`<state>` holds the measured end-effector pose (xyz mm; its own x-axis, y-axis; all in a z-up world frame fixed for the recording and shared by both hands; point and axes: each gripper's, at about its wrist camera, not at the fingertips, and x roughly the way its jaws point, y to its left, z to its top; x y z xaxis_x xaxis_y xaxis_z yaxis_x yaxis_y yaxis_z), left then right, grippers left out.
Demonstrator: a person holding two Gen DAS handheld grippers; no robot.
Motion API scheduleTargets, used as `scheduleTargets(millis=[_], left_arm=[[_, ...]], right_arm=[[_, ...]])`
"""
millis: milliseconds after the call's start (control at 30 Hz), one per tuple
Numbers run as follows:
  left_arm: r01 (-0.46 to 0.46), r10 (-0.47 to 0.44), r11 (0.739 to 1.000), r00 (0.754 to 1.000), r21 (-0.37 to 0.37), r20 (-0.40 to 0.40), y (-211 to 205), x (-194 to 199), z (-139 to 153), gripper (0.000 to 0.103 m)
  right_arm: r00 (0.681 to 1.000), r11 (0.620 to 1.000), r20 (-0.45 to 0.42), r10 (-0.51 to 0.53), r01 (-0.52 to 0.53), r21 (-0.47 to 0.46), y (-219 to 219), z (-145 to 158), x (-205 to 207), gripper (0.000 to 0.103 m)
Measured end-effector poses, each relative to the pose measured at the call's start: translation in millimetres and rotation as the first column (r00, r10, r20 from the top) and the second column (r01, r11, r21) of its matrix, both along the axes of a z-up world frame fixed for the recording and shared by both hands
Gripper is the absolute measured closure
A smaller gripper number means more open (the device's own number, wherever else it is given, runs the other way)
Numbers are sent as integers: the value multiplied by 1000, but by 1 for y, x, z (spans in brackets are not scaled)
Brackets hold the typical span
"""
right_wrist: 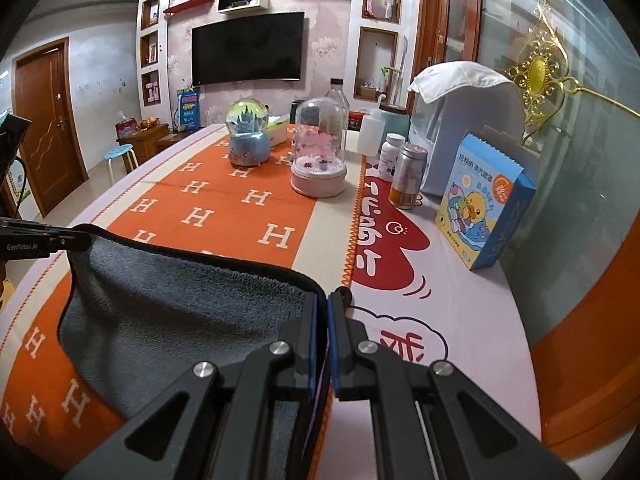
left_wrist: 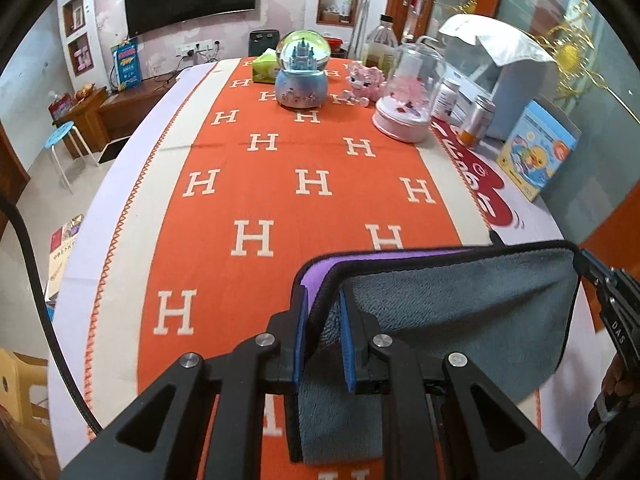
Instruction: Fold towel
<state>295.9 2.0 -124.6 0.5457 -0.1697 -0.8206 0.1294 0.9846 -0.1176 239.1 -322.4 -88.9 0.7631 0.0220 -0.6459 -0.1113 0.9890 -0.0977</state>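
Left tool (left_wrist: 324, 336) and right tool (right_wrist: 323, 340) each pinch a corner of the towel (left_wrist: 460, 320).
We hold its top edge taut above the tabletop (left_wrist: 256, 200), mid-fold; next we likely carry it forward and lay it flat.

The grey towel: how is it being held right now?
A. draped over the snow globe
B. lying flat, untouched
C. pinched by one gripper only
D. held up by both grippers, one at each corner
D: the left gripper and the right gripper each clamp a top corner of the grey towel, which hangs between them above the table.
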Motion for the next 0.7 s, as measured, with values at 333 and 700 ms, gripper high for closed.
scheduleTargets(millis=[333,700], left_arm=[[-35,34,999,999,-29,-36,-2,29,-36,90],[-69,67,997,995,-24,-78,1,40,-55,77]], right_arm=[[998,999,-51,-34,35,7,-4,-35,34,98],[991,998,-122,-57,59,11,-7,-59,48,91]])
